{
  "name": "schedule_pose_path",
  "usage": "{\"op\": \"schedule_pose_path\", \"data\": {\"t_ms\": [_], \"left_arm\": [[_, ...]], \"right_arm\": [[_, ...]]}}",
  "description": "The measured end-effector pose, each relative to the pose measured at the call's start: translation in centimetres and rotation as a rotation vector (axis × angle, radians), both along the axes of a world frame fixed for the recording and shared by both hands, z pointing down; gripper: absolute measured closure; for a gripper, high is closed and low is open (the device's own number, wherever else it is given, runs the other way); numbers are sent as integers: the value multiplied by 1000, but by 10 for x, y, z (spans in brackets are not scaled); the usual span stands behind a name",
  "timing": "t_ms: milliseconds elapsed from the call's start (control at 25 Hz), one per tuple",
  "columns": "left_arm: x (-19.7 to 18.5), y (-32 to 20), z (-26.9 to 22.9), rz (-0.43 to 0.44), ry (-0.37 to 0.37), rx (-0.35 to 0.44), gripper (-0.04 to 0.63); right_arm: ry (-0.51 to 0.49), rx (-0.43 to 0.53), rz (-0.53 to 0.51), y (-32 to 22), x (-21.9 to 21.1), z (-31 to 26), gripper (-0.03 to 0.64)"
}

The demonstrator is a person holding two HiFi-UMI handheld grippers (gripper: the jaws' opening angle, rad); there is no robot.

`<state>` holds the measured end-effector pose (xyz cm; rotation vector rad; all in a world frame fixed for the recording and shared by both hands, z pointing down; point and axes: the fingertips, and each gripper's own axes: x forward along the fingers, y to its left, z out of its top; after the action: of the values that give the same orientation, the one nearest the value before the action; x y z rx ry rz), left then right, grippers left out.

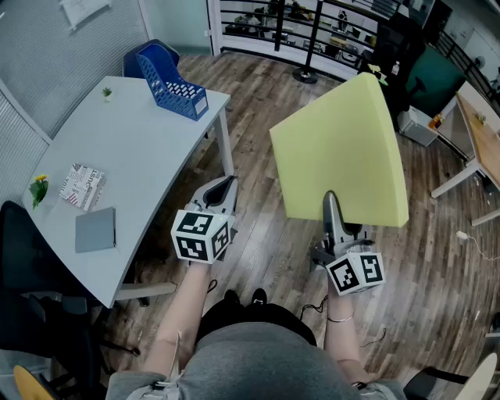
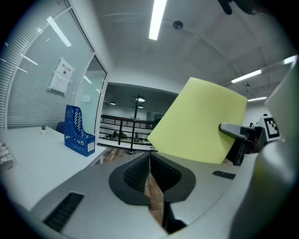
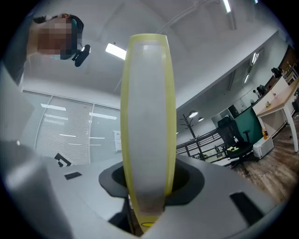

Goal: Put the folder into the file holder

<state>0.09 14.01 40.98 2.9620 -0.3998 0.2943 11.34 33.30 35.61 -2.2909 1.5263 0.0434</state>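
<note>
A large pale yellow folder (image 1: pixel 340 148) stands upright in the air over the wooden floor, to the right of the table. My right gripper (image 1: pixel 332 205) is shut on its lower edge; in the right gripper view the folder (image 3: pixel 148 116) shows edge-on between the jaws (image 3: pixel 148 186). My left gripper (image 1: pixel 226 187) hovers by the table's near right edge, shut with nothing in it (image 2: pixel 150 161). The blue perforated file holder (image 1: pixel 172 82) stands at the far right corner of the white table (image 1: pixel 125 148). It also shows in the left gripper view as the file holder (image 2: pixel 77 130), left of the folder (image 2: pixel 201 123).
On the table lie a grey notebook (image 1: pixel 95 230), a patterned booklet (image 1: pixel 82 186) and a tiny plant (image 1: pixel 107 93). A black chair (image 1: pixel 23 258) stands at the near left. A black railing (image 1: pixel 312 23) runs along the back, and a wooden desk (image 1: pixel 480 133) is at the right.
</note>
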Motion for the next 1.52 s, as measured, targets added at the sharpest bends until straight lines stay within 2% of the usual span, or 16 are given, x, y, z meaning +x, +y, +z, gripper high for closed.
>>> {"op": "schedule_pose_path", "data": {"t_ms": [280, 600, 760, 880, 1160, 1520], "left_arm": [[11, 14, 4, 6, -10, -17, 568], [12, 19, 8, -20, -20, -17, 568], [14, 9, 14, -33, -38, -19, 568], [20, -4, 17, -40, -39, -28, 568], [55, -65, 19, -60, -29, -41, 568], [88, -194, 9, -112, -5, -53, 568]], "right_arm": [[-64, -20, -33, 3, 8, 10, 446], [-36, -33, -61, -4, 13, 13, 462], [-80, 13, -85, -16, 20, 15, 462], [-77, 15, -75, -28, 30, 13, 459], [-71, 75, -61, -83, 74, -12, 457], [-24, 154, -94, -216, 117, -66, 456]]}}
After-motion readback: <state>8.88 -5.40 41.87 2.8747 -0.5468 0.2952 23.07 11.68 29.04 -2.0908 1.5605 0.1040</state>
